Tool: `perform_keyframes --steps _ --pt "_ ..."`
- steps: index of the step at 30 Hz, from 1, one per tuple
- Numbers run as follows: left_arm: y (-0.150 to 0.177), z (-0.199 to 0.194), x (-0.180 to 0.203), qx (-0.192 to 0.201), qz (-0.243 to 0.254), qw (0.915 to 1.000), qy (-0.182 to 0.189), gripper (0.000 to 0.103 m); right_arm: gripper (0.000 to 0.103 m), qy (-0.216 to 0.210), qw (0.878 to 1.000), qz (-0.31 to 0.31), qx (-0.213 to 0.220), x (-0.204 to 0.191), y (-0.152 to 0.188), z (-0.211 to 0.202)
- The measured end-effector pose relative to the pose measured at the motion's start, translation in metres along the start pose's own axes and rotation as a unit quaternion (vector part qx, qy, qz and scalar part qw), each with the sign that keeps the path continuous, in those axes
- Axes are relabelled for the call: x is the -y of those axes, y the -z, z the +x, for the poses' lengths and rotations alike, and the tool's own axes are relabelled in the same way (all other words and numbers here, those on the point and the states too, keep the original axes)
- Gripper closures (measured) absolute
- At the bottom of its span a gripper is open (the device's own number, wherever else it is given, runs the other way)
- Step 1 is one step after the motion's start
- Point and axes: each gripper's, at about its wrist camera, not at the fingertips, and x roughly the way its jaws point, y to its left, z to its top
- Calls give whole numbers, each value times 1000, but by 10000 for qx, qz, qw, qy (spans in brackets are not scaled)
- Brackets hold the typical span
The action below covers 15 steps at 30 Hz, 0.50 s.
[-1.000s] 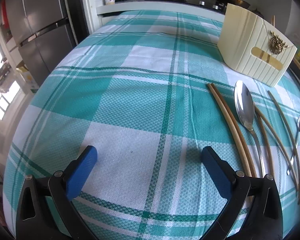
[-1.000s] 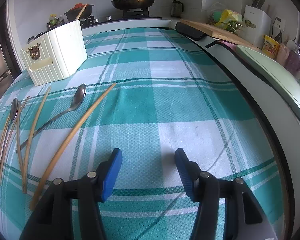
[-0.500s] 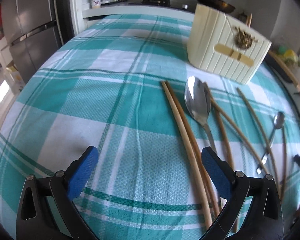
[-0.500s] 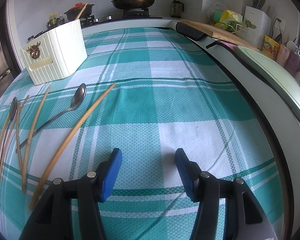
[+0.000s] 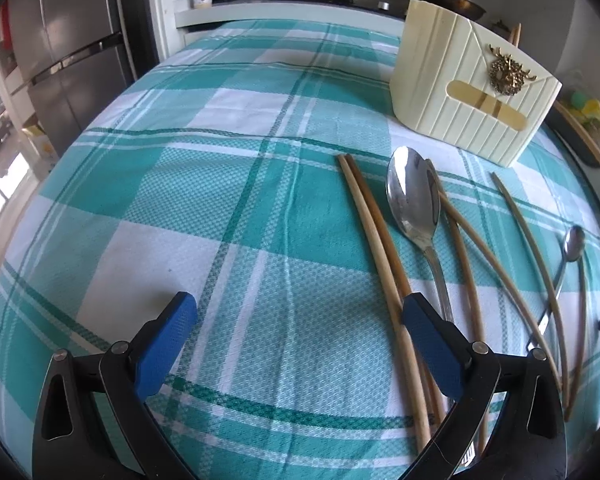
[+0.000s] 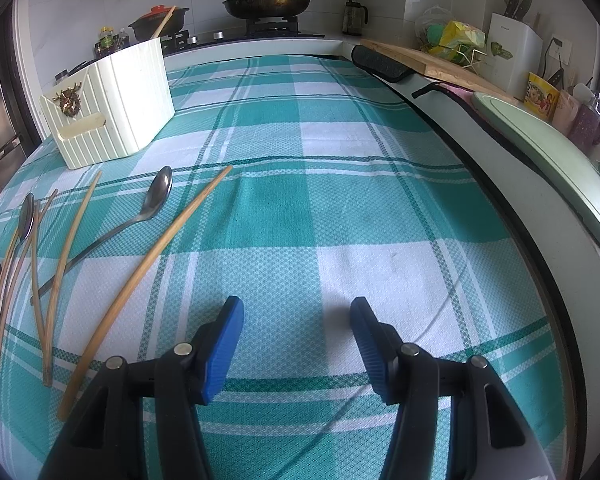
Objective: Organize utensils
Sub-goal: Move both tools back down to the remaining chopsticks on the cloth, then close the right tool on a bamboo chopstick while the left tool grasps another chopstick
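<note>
Several wooden chopsticks (image 5: 374, 236) and two steel spoons lie on a teal checked tablecloth (image 5: 204, 208). The large spoon (image 5: 414, 204) lies beside a chopstick pair; the small spoon (image 5: 572, 240) lies farther right. A cream ribbed utensil holder (image 5: 468, 92) stands behind them, with one chopstick in it. My left gripper (image 5: 296, 322) is open and empty, its right finger over the chopstick pair. My right gripper (image 6: 296, 322) is open and empty over bare cloth, right of a long chopstick (image 6: 152, 276), the small spoon (image 6: 156, 196) and the holder (image 6: 112, 104).
A stove with a frying pan (image 6: 268, 0) and a pot is at the back. A fridge (image 5: 64, 52) stands at the left. A cutting board (image 6: 432, 64), a knife block (image 6: 512, 52) and a green tray (image 6: 548, 148) line the right counter beyond the table edge.
My left gripper has swung right towards the utensils, so the chopstick pair now lies under its right finger. The right gripper has not moved.
</note>
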Motion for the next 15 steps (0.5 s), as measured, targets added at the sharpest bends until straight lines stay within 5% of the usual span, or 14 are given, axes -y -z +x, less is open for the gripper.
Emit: perform_keyframes --steps 7,15 --pt "3 1 3 -61 5 9998 -180 0 47 61 10000 -3 13 -4 0 -2" --pt "5 0 3 -79 50 9995 -303 0 47 -908 9956 223 66 -36 -19 -14"
